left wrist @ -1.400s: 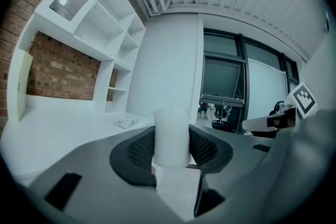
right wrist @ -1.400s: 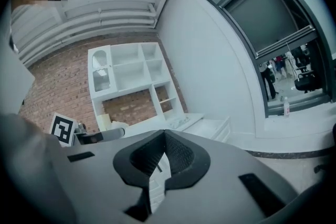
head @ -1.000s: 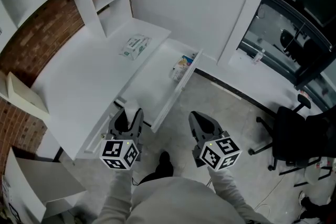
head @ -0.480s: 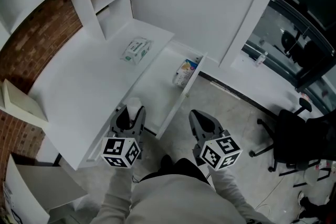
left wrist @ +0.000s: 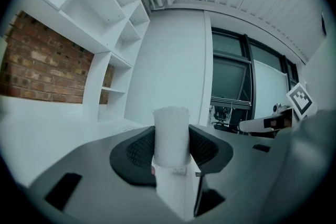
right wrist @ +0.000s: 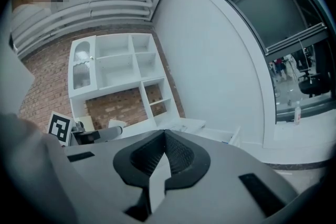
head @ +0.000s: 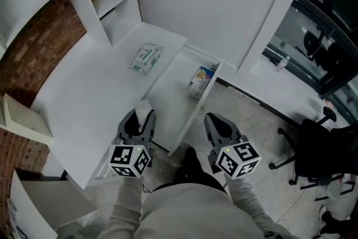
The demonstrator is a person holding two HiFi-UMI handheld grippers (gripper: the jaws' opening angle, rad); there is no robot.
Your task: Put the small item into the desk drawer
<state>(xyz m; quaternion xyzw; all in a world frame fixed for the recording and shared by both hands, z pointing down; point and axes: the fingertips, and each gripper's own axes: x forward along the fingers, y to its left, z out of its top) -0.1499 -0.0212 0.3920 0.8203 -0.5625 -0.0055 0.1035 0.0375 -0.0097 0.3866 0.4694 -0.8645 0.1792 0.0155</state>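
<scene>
- Left gripper [head: 140,116] is clamped on the small white cylinder-shaped item [left wrist: 170,131], carried in the air by the front edge of the white desk [head: 84,92].
- Just beside it, the white desk drawer [head: 173,92] stands pulled open, with a small colourful carton [head: 200,78] at its far end.
- Right gripper [head: 216,125] is closed on nothing.
- My judgement is that opening and pickup are done; lowering in and releasing remain.

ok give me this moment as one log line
left gripper: shut on white item | right gripper: shut, empty | drawer: open, carton inside | wipes pack: on desk
</scene>
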